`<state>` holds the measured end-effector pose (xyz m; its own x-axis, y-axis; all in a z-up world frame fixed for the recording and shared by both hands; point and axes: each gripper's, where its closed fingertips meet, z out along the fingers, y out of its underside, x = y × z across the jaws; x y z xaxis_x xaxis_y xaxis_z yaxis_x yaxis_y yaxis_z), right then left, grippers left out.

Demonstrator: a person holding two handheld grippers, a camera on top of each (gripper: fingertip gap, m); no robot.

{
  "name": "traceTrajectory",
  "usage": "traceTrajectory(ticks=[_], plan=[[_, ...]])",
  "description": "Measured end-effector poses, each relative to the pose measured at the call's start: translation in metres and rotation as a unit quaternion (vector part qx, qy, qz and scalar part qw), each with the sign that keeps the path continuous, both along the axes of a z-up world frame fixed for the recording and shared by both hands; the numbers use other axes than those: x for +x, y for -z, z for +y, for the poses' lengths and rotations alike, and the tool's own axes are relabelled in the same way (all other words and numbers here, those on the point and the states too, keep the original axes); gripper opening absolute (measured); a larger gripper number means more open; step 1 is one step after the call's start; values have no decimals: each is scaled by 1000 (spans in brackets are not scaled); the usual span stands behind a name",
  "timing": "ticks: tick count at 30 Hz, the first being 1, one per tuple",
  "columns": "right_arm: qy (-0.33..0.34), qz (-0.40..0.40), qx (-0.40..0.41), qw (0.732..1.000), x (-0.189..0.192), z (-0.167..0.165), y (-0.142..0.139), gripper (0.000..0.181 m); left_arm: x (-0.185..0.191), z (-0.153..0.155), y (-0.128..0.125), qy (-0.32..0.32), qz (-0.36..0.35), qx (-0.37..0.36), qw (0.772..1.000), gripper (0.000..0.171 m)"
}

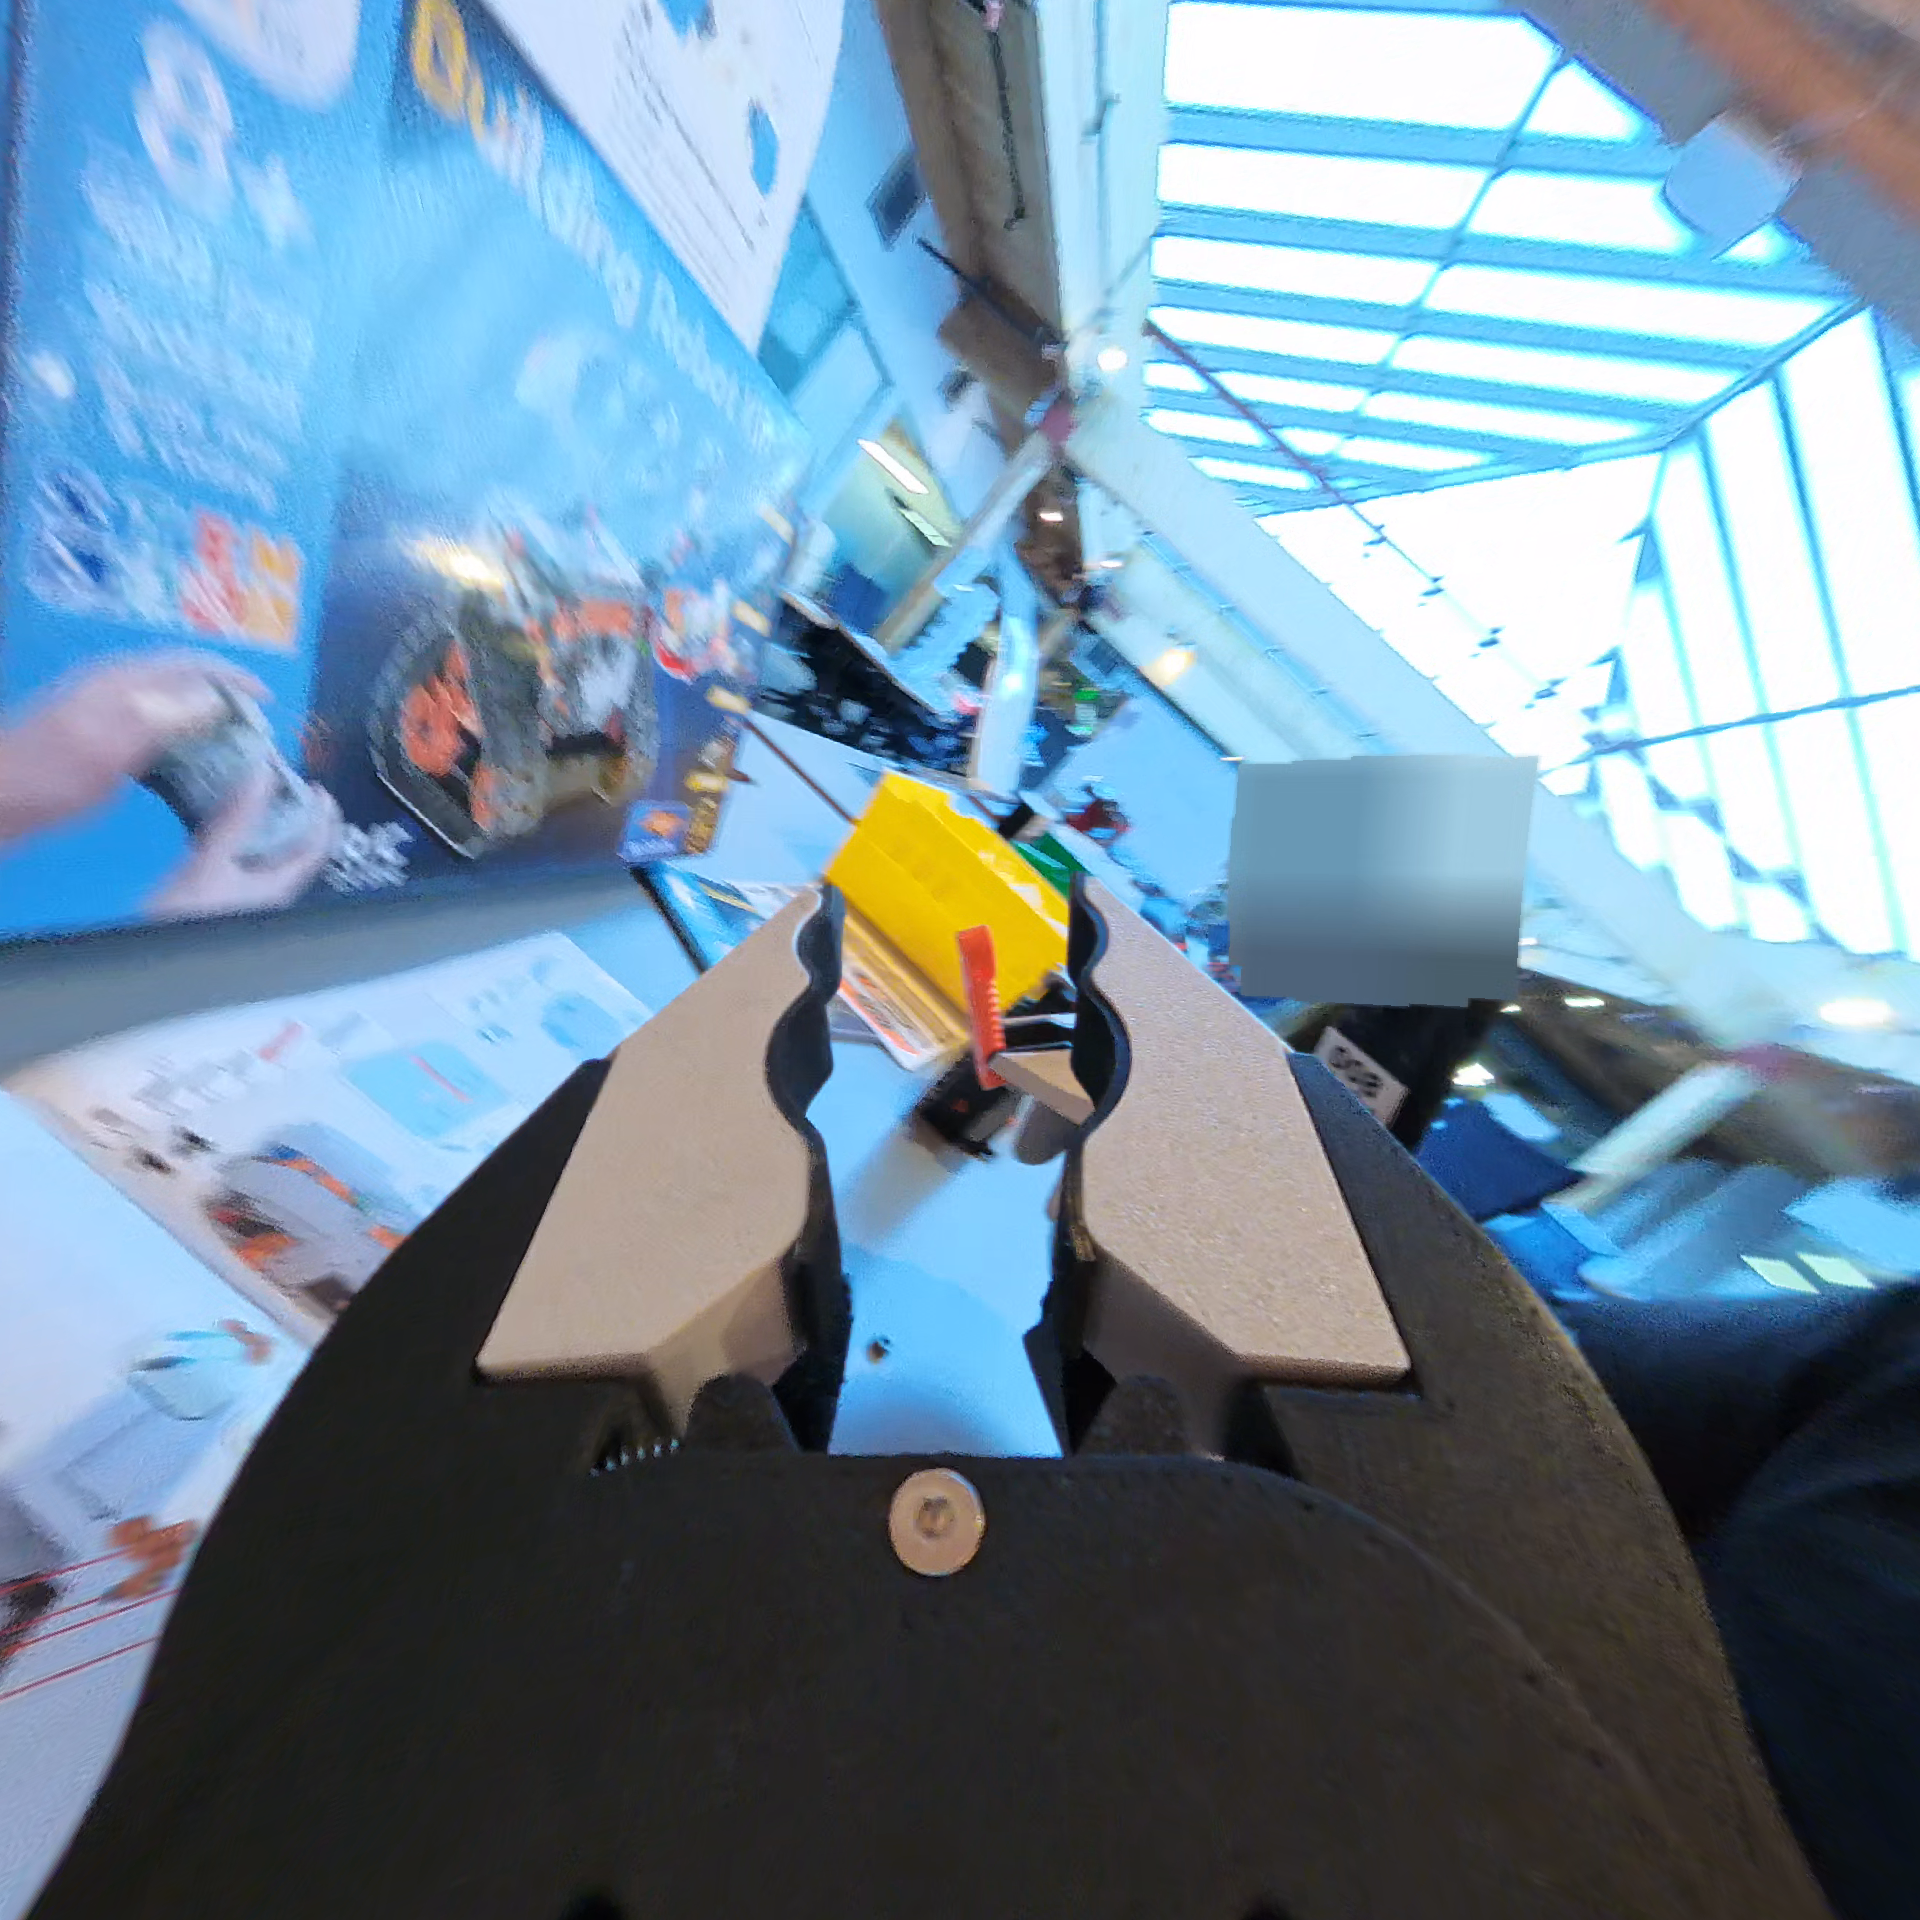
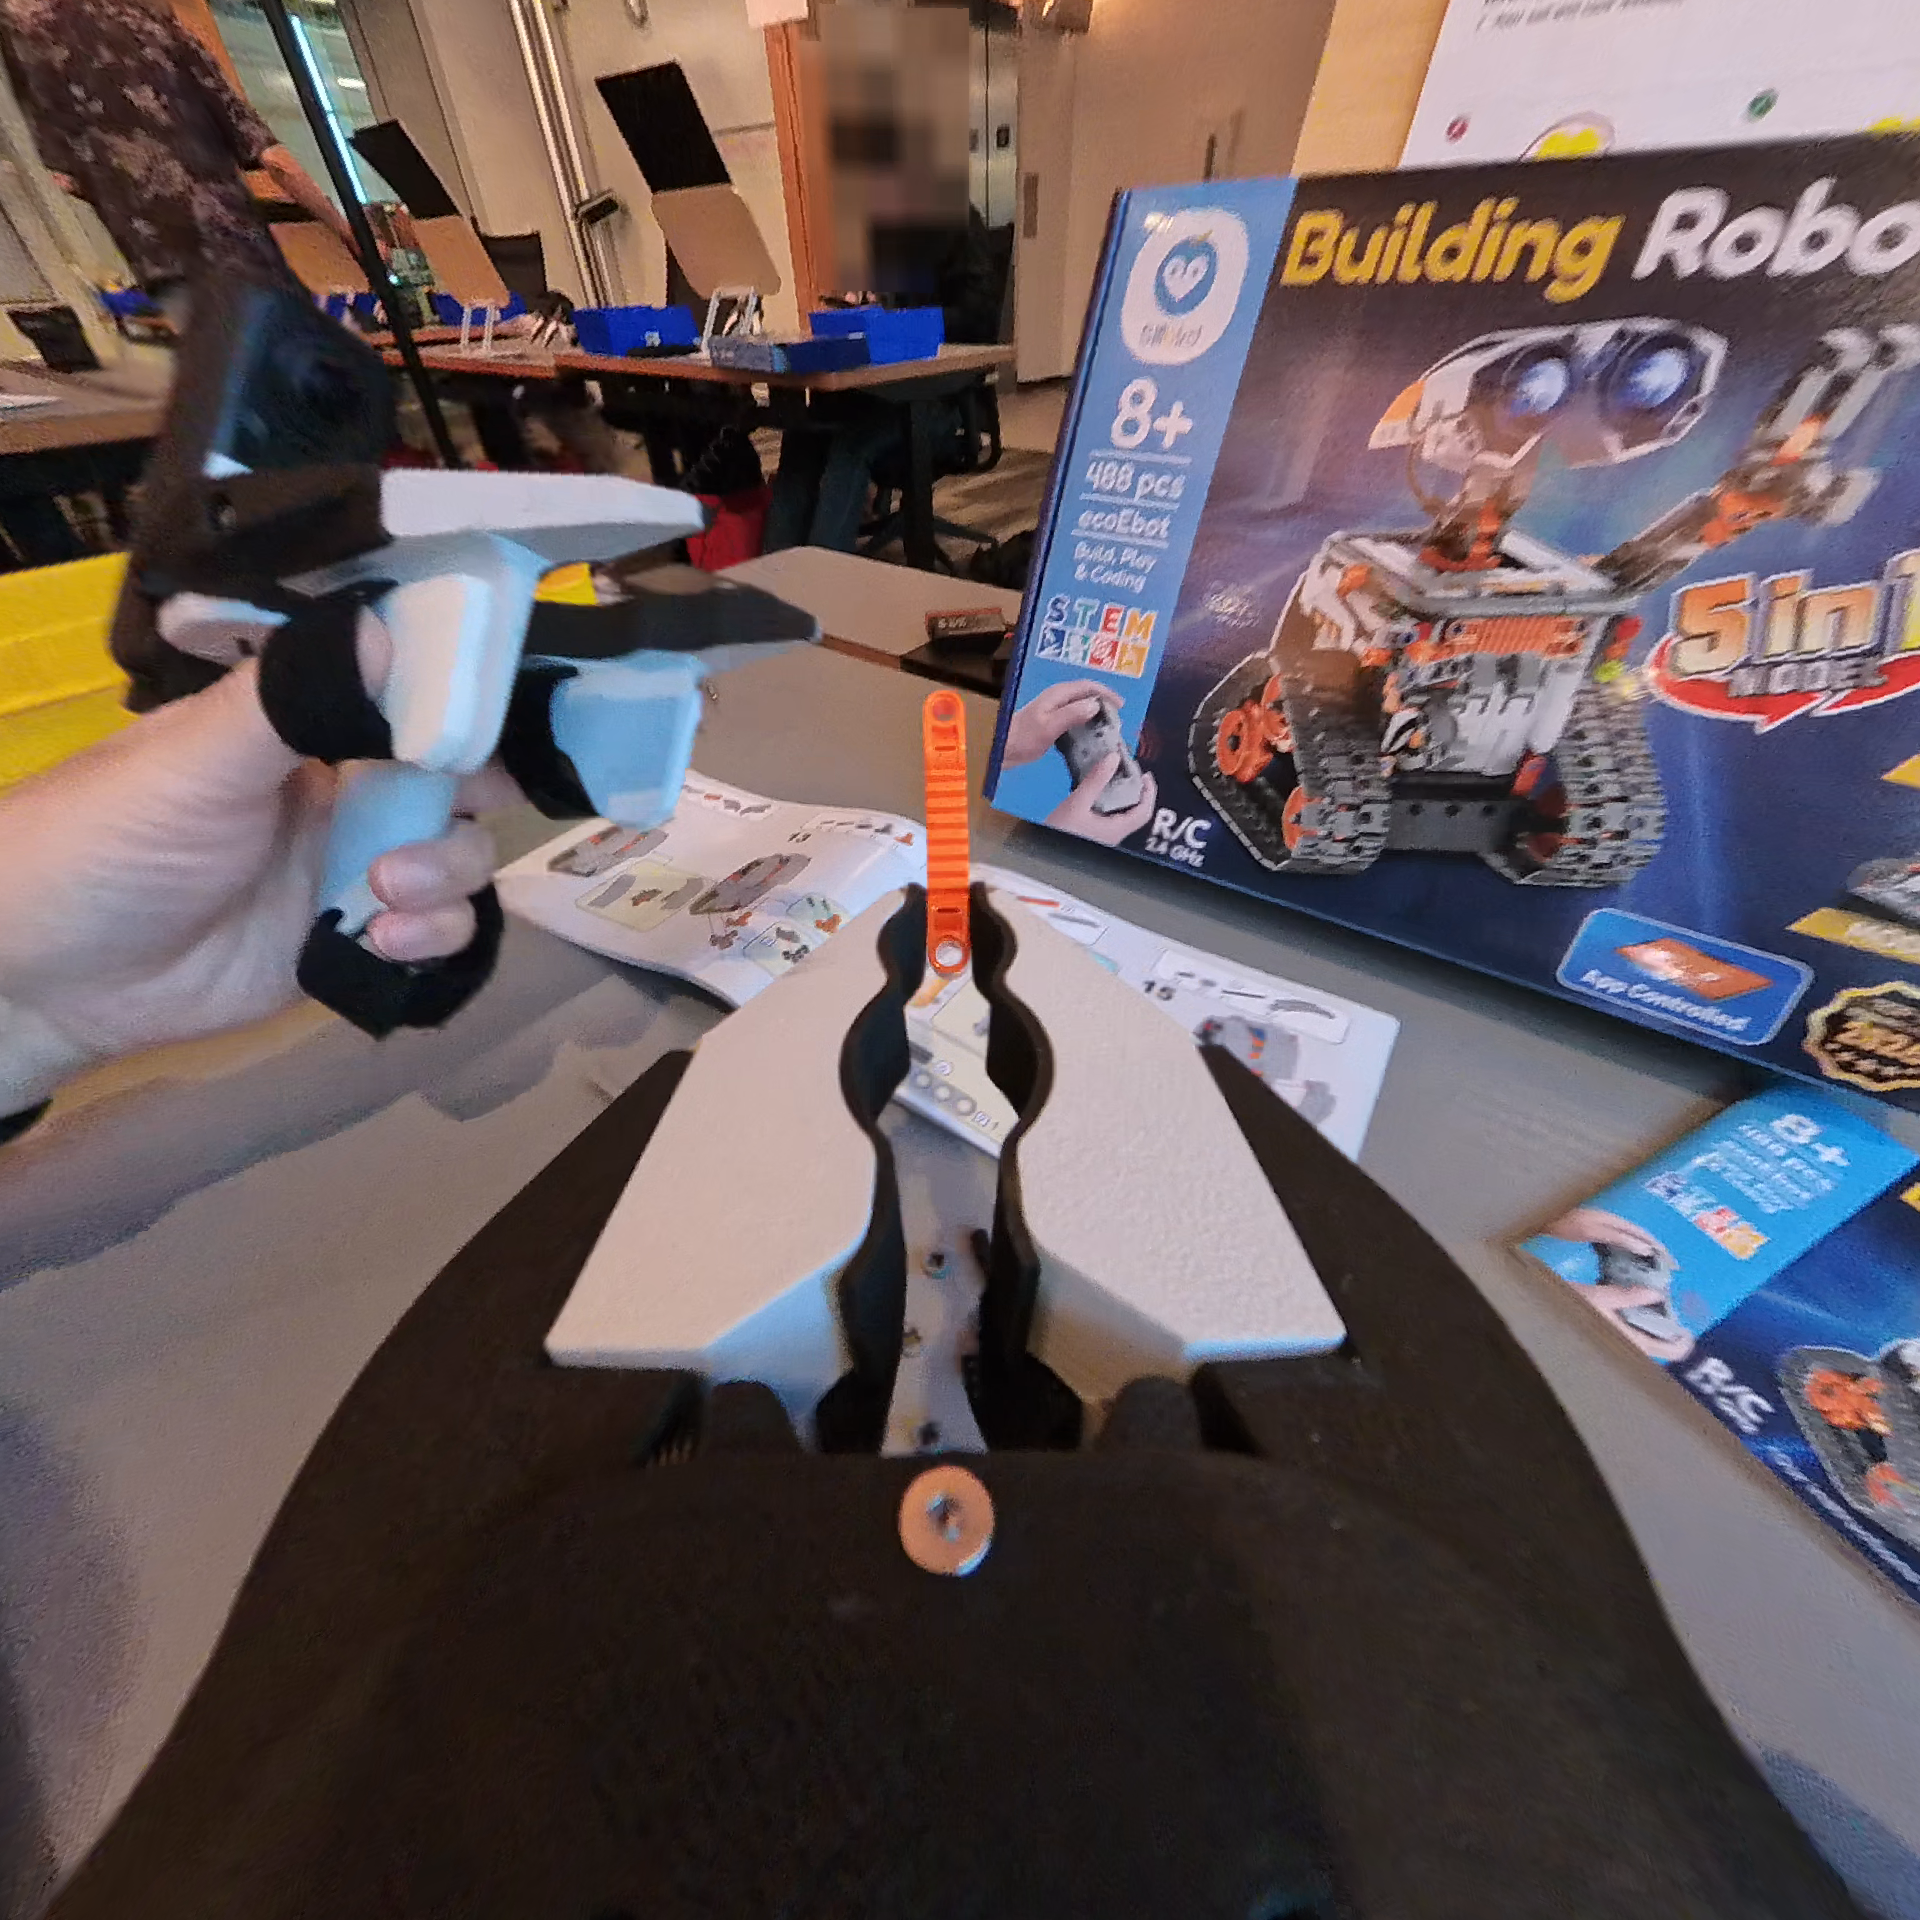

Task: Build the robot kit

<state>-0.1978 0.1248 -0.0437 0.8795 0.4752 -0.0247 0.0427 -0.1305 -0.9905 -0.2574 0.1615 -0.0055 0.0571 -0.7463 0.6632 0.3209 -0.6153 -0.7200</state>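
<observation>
My right gripper (image 2: 948, 914) is shut on the lower end of an orange toothed plastic strip (image 2: 945, 810), which stands upright from its tips above the grey table (image 2: 312, 1247). My left gripper (image 2: 758, 571), held in a hand at the left, is raised and open, its tips a short way left of the strip's top and apart from it. In the tilted, blurred left wrist view, the left gripper (image 1: 951, 904) is open and empty. The orange strip (image 1: 982, 997) and a right gripper fingertip (image 1: 1039, 1075) show just beyond its tips.
A large toy robot kit box (image 2: 1507, 540) stands upright at the right. An open instruction booklet (image 2: 727, 883) lies on the table ahead. A second printed box (image 2: 1766, 1299) lies at the lower right. A yellow bin (image 2: 52, 644) stands at the left, and also shows in the left wrist view (image 1: 935, 883). The grippers' ends are close to 9 centimetres from one another.
</observation>
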Motion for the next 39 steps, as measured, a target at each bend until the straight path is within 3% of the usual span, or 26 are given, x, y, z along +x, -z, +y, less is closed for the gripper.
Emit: traceTrajectory(ticks=[8,13,16,22,25,30,35,39], plan=[[-29,-45,1,999,-29,7,10,5,14,0,32,43,61,4,997,44],[-37,-60,-4,997,-35,11,18,5,25,-13,35,79,37,-26,996,31],[-42,-56,-9,997,-37,11,21,5,28,-14,46,81,58,-28,995,5],[-81,-67,-17,994,-48,9,36,7,21,-14,57,93,82,-60,990,4],[-101,-81,-64,990,-50,-2,49,14,16,-18,59,102,102,-74,987,4],[-125,-88,-85,985,-36,-30,54,14,10,-32,78,127,207,-55,968,4],[-127,-81,-104,983,-27,-26,56,14,19,-42,68,166,164,-71,970,4],[-142,-80,-109,981,-31,-29,57,14,20,-49,91,181,214,-70,957,3]])
